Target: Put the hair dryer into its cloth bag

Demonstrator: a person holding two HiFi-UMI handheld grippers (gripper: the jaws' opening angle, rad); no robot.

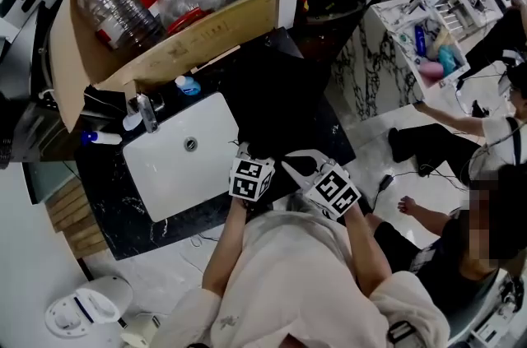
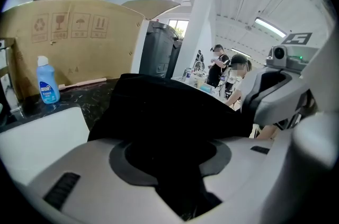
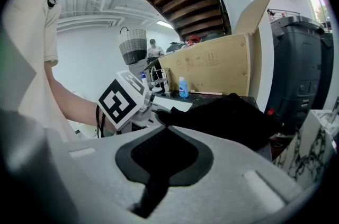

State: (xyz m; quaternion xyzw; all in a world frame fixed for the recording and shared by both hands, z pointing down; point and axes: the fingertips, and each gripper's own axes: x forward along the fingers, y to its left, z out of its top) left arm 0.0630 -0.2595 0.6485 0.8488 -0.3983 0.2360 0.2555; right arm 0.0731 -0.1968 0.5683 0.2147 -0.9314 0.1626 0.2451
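The black cloth bag (image 2: 169, 106) lies bulging on the black counter (image 1: 313, 104), just right of the sink. In the head view it hardly stands out from the dark stone. My left gripper (image 2: 180, 175) is at the bag's near left edge; its jaws stand a little apart with black cloth lying in the gap. My right gripper (image 3: 153, 186) has its jaws nearly together, pinching a strip of the bag (image 3: 233, 117) at the near right edge. From above, the left gripper (image 1: 244, 150) and right gripper (image 1: 298, 163) sit side by side. No hair dryer shows.
A white sink (image 1: 177, 165) with a tap (image 1: 148, 112) is left of the bag. A blue bottle (image 2: 47, 85) stands behind it, before a cardboard box (image 1: 165, 17) of plastic jars. A dark bin (image 2: 159, 51) rises behind the counter. People (image 1: 436, 141) sit at right.
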